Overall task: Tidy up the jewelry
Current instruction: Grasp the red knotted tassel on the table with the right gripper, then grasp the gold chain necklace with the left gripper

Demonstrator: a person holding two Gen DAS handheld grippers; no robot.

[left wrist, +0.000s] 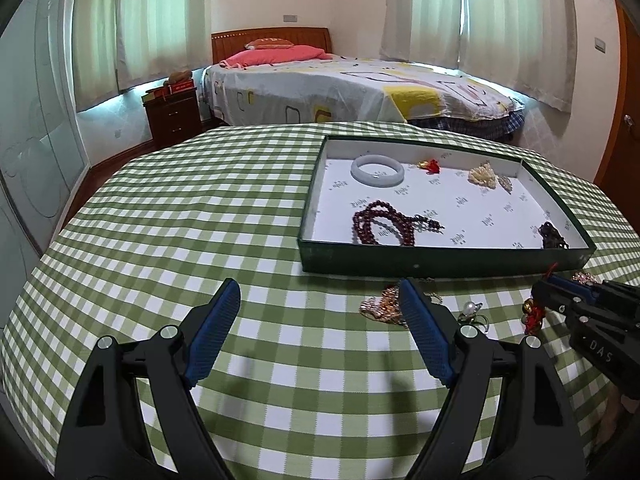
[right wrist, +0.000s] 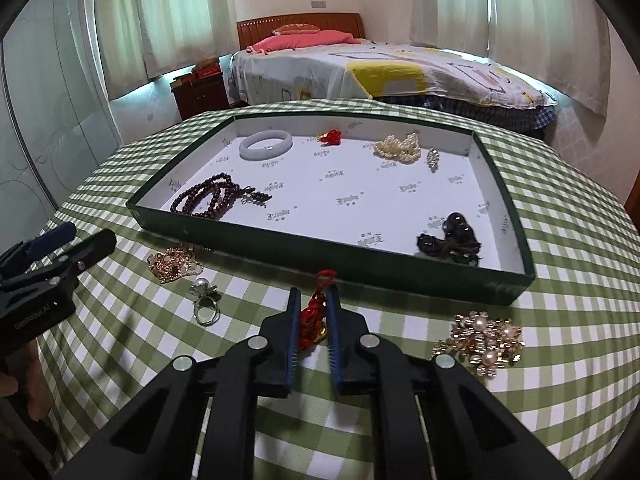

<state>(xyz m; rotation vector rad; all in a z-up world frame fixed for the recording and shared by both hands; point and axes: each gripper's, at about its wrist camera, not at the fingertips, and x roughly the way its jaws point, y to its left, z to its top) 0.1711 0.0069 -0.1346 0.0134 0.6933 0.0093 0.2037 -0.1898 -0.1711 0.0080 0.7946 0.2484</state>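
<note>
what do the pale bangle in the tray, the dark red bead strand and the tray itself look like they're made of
Pale grey-white ring bangle: probably jade or glass; smooth, glossy and slightly translucent.
Dark red bead strand: polished wood or stone, can't tell which; round beads with a soft sheen.
Shallow dark green tray: likely cardboard; thin matte walls, white printed paper lining inside.

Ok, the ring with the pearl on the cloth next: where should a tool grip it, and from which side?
Probably by the pearl top, coming from above. The ring lies flat, its thin band flush on the cloth, so only the pearl end stands proud. The open left tool is nearest; the right tool is shut on the red charm.
</note>
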